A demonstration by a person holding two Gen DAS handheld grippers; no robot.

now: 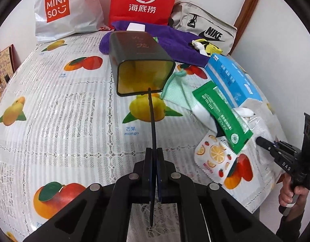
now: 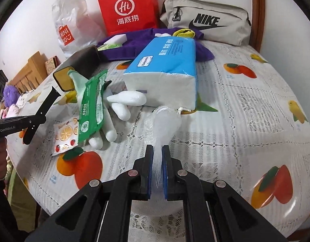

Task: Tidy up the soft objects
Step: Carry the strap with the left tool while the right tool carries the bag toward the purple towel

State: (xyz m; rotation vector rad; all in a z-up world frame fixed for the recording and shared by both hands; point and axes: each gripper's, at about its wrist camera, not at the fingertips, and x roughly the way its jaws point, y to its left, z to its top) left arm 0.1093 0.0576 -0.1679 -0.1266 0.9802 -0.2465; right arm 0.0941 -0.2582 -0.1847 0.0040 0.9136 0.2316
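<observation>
My left gripper (image 1: pixel 154 151) is shut on the rim of a thin dark lid (image 1: pixel 153 121), seen edge-on, held before the open mouth of a dark tin (image 1: pixel 138 60) lying on its side. My right gripper (image 2: pixel 157 149) is shut on a clear bubble-wrap bag (image 2: pixel 163 123) above the table, in front of a blue tissue pack (image 2: pixel 165 66). A white glove (image 2: pixel 122 102), a green wipes packet (image 2: pixel 92 104), a mint cloth (image 1: pixel 175 88) and a fruit-print sachet (image 1: pixel 213 155) lie in a heap. A purple towel (image 1: pixel 175 40) lies at the back.
A fruit-print tablecloth (image 1: pixel 64 104) covers the table. Against the back wall stand a white Miniso bag (image 1: pixel 62 8), a red paper bag (image 1: pixel 145 0) and a grey Nike pouch (image 1: pixel 207 28). A yellow packet (image 1: pixel 207 47) sits on the towel. The table edge runs along the right.
</observation>
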